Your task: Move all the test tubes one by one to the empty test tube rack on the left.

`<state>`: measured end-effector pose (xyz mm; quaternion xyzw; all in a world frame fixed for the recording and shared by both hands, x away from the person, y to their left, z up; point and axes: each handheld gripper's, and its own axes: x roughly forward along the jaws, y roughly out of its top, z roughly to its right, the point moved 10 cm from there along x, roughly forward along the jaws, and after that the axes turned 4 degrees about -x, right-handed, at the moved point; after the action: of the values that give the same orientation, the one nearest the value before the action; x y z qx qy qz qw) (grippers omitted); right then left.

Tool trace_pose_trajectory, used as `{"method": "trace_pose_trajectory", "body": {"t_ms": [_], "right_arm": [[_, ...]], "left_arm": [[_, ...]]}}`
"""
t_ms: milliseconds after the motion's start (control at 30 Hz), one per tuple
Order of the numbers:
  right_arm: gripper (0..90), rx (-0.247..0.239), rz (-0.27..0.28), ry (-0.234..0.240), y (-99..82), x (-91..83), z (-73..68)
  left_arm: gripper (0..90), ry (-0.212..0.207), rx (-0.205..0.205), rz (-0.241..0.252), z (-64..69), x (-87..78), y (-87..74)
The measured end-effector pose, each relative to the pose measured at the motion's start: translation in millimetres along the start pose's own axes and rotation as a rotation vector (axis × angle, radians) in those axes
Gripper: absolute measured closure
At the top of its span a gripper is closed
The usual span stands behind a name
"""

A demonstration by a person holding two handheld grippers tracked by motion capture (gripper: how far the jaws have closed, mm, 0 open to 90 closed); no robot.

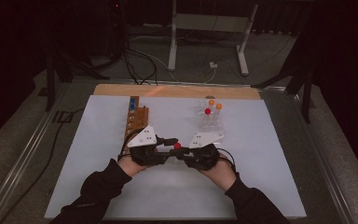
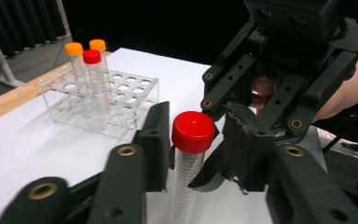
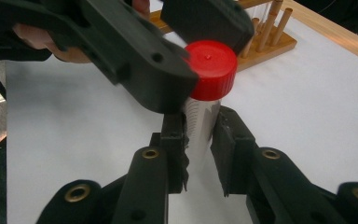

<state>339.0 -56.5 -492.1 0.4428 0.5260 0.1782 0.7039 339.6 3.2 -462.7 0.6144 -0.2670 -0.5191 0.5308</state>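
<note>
With the tube standing upright between the two tools, I have my right gripper clamped on its clear, graduated body, the jaws pressed against both sides just below the red cap. My left gripper sits at the cap itself: in the left gripper view one pad lies close against the cap's side and the other stands just beside it, and in the right gripper view its jaws bracket the cap from either side. I cannot tell for sure whether both pads press on the cap.

From the high view, the tube is held just above the white table mat, near its middle, and I'll take the clear rack as my landmark. The tube is in front of that rack, nearer to me and a little to its left. Three capped tubes stand in the rack, two with orange caps and one red. Well to the left of the rack is a wooden peg stand.
</note>
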Motion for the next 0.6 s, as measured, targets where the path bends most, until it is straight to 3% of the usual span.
{"method": "trace_pose_trajectory", "body": {"t_ms": [133, 500, 533, 600], "right_arm": [[75.1, -0.002, 0.001, 0.000, 0.2, -0.4, -0.4], [74.2, 0.008, 0.016, 0.002, 1.9, -2.5, -0.6], [72.7, 0.007, 0.019, -0.002, 2.2, -3.0, -0.3], [60.6, 0.011, 0.027, -0.010, 2.9, -3.6, 1.0]], "left_arm": [[69.8, 0.003, 0.008, -0.003, -1.0, 0.7, 0.0], [71.5, 0.015, 0.024, -0.002, -1.5, -2.0, 3.0], [71.5, 0.021, 0.022, 0.001, -2.4, -2.9, 4.2], [71.6, 0.025, 0.021, 0.006, -4.3, -5.6, 6.3]]}}
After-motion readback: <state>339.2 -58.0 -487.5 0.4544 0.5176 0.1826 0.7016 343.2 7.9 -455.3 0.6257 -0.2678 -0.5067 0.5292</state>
